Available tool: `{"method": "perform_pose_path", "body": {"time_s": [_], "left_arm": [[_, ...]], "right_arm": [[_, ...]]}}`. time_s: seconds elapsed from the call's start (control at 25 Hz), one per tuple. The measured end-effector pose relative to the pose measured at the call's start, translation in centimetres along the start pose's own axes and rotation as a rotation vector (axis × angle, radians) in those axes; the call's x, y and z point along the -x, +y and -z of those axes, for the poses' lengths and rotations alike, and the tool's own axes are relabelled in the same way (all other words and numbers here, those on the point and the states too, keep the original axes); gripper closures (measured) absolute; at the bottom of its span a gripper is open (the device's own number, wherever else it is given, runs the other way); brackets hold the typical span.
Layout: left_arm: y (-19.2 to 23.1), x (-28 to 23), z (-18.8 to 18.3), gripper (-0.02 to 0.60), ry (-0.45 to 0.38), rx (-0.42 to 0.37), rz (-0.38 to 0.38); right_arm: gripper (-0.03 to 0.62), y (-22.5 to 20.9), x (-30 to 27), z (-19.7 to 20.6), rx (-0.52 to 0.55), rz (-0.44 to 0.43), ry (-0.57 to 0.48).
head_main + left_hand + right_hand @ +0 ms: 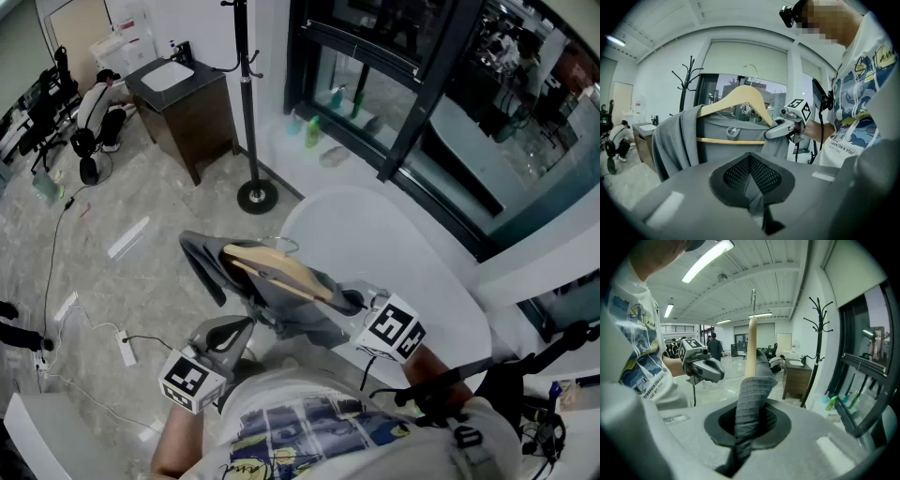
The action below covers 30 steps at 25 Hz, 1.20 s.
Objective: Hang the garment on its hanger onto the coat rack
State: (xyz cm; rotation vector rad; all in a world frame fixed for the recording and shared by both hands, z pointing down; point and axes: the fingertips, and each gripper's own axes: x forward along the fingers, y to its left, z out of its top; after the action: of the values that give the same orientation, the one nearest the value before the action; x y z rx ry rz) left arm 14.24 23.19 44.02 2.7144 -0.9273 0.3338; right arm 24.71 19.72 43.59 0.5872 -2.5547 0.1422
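Right gripper [749, 425] jaws pinched shut on grey garment [291, 314], at shoulder over end of wooden hanger [278, 269]. Left gripper [751, 183] jaws closed on lower fold of same garment. Garment held in air above floor [169, 225], well apart from black coat rack [247, 103] beside window [375, 84].
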Motion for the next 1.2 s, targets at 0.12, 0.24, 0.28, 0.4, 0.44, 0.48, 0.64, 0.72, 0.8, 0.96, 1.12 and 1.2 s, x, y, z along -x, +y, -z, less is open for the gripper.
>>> {"method": "perform_pose_path", "body": {"time_s": [0.12, 0.24, 0.28, 0.4, 0.44, 0.48, 0.64, 0.72, 0.8, 0.96, 1.12, 1.2], "left_arm": [[-0.5, 0.2, 0.1, 0.578, 0.0, 0.001, 0.003], [-0.1, 0.0, -0.3, 0.578, -0.002, 0.002, 0.005], [0.2, 0.0, -0.3, 0.578, -0.002, 0.004, 0.006], [1.6, 0.0, -0.4, 0.578, -0.003, 0.01, 0.009], [2.4, 0.0, -0.5, 0.578, -0.006, 0.009, 0.011], [3.3, 0.1, -0.6, 0.578, -0.009, 0.008, 0.014], [7.2, 0.5, -1.1, 0.578, -0.018, 0.0, 0.043], [9.8, 0.9, -1.8, 0.578, -0.027, -0.013, 0.057], [12.5, 1.7, -2.5, 0.578, -0.036, -0.023, 0.072], [17.9, 4.0, -3.6, 0.578, -0.034, -0.041, 0.091], [22.8, 6.2, -4.1, 0.578, -0.034, -0.072, 0.098], [24.6, 7.1, -4.0, 0.578, -0.036, -0.062, 0.117]], "right_arm": [[0.586, 0.0, -0.1, -0.2, -0.008, -0.001, 0.003], [0.586, -0.9, -0.8, -0.5, -0.01, 0.002, 0.007], [0.586, -1.2, -1.1, -0.6, -0.013, 0.002, 0.009], [0.586, -2.0, -2.4, -1.2, -0.022, -0.001, 0.006], [0.586, -2.4, -2.9, -1.6, -0.024, 0.0, 0.003], [0.586, -2.8, -3.4, -2.1, -0.027, 0.004, 0.001], [0.586, -4.7, -5.6, -4.0, -0.045, 0.024, -0.001], [0.586, -5.7, -6.9, -5.6, -0.046, 0.039, -0.011], [0.586, -6.7, -8.3, -7.4, -0.048, 0.058, -0.018], [0.586, -8.8, -10.9, -11.2, -0.044, 0.11, -0.038], [0.586, -11.1, -13.5, -14.6, -0.059, 0.15, -0.068], [0.586, -12.5, -14.7, -16.0, -0.051, 0.168, -0.087]]}}
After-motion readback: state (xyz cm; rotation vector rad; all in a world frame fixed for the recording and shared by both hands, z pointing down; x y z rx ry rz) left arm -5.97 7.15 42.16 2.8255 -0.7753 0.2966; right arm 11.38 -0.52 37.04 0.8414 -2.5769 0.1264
